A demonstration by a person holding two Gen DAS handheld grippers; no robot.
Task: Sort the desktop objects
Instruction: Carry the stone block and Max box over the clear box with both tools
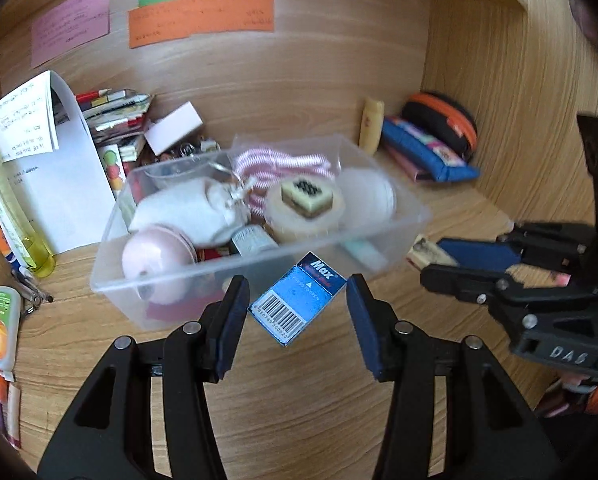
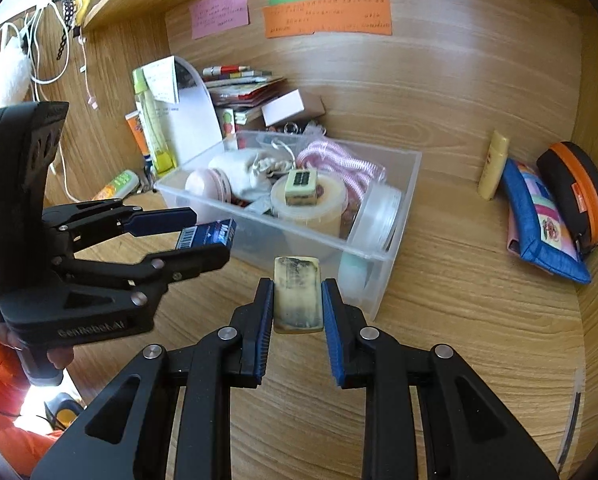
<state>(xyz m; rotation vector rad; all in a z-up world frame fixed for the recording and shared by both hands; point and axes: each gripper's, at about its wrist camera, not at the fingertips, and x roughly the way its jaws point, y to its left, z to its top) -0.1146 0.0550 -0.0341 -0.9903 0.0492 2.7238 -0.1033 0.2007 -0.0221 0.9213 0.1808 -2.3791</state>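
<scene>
- Left tool point(image 1: 297, 300): fingers spread wide. The blue staple box point(image 1: 298, 298) sits tilted between them; in the left wrist view neither pad touches it, while the right wrist view shows the box point(image 2: 206, 236) pinched between the fingers, so a grip cannot be confirmed.
- Right tool point(image 2: 298, 304): clamped on a worn cream eraser point(image 2: 298, 295), held just before the near wall of the clear plastic bin point(image 2: 395, 240).
- Bin: stands mid-worktop point(image 2: 459, 320), filled with a white pouch point(image 1: 191, 212), pink round case point(image 1: 155, 256), striped cord point(image 1: 283, 164) and a printed tile point(image 1: 307, 196) on a round tub.
- Back right corner: blue pencil pouch point(image 2: 539, 224), black-and-orange case point(image 2: 575, 188).
</scene>
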